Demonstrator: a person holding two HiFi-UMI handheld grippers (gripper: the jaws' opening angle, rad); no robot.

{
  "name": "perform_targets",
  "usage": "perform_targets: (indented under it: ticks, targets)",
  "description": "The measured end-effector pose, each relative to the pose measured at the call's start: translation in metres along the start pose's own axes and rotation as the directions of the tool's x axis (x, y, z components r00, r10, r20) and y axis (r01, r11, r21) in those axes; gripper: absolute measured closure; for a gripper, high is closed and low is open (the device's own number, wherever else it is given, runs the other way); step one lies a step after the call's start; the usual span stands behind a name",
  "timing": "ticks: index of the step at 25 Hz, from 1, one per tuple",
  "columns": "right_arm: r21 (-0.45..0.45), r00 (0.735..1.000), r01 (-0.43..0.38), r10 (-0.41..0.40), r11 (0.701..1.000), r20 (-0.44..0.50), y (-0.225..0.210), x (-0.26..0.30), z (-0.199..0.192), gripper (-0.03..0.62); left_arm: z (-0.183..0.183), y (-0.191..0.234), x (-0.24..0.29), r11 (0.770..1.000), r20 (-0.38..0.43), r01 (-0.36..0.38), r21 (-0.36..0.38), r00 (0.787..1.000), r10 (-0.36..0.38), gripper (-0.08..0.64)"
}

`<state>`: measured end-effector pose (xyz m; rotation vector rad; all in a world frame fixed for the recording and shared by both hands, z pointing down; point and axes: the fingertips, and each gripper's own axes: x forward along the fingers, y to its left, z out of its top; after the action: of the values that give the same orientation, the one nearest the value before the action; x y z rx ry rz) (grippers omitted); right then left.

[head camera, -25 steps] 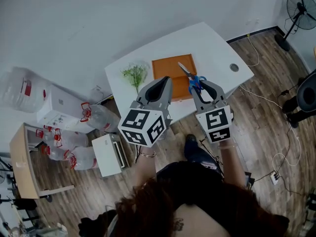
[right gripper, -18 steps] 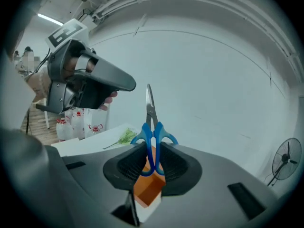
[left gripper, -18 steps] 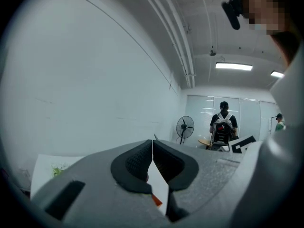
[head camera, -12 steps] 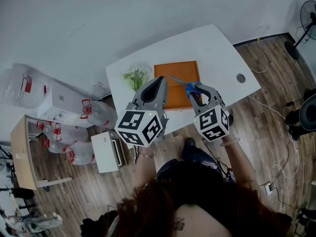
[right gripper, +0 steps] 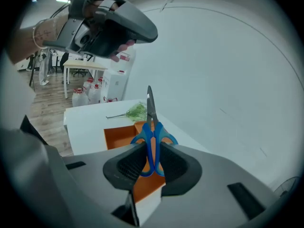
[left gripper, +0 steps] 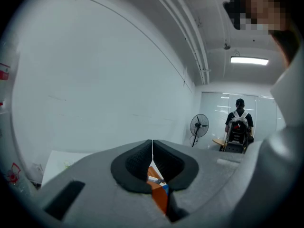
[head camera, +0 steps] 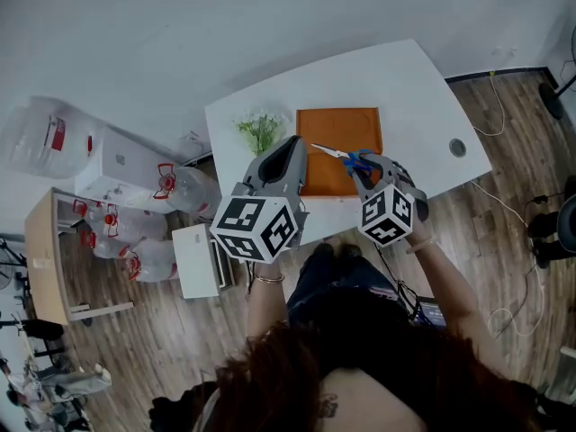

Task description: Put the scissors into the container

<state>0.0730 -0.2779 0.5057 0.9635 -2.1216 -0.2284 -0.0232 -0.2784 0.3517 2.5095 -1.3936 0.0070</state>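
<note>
We stand at a white tabletop (head camera: 409, 84) with rounded corners, both grippers held out over its near edge. On it lies a flat orange rectangular container (head camera: 346, 126), open at the top, close to that edge; the right gripper view shows it (right gripper: 116, 136) below and beyond the jaws.

Our left gripper (head camera: 290, 147), grey with a marker cube at its back, hovers just left of the container. In the left gripper view its (left gripper: 152, 144) dark pads meet at the tips with nothing between them, and only a sliver of orange shows through the slit lower down.

Our right gripper (head camera: 367, 166) is clamped on a pair of scissors with blue handles and steel blades (head camera: 345, 155). The right gripper view shows its (right gripper: 151, 152) pads pressing the handle loops from both sides, the closed blades of the scissors (right gripper: 151, 122) pointing out past the jaws. In the head view the blades reach leftward across the container's near part.

A small green leafy sprig (head camera: 259, 131) lies on the tabletop just left of the container.
</note>
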Motion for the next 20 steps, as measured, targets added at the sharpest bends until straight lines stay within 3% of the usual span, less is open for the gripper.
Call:
perform_targets:
  ticks: [8, 20]
  targets:
    - [-0.044, 0.992, -0.042, 0.036, 0.998, -0.117, 0.013, 0.038, -0.026, 0.512, 0.015, 0.033, 0.003, 1.0, -0.015, 0.014, 0.004, 1.0, -0.014, 0.541]
    - [-0.093, 0.965, -0.133, 0.107, 0.987, -0.24, 0.036, 0.08, -0.065, 0.512, -0.002, 0.064, 0.003, 0.999, -0.063, -0.03, -0.035, 0.998, 0.028, 0.541]
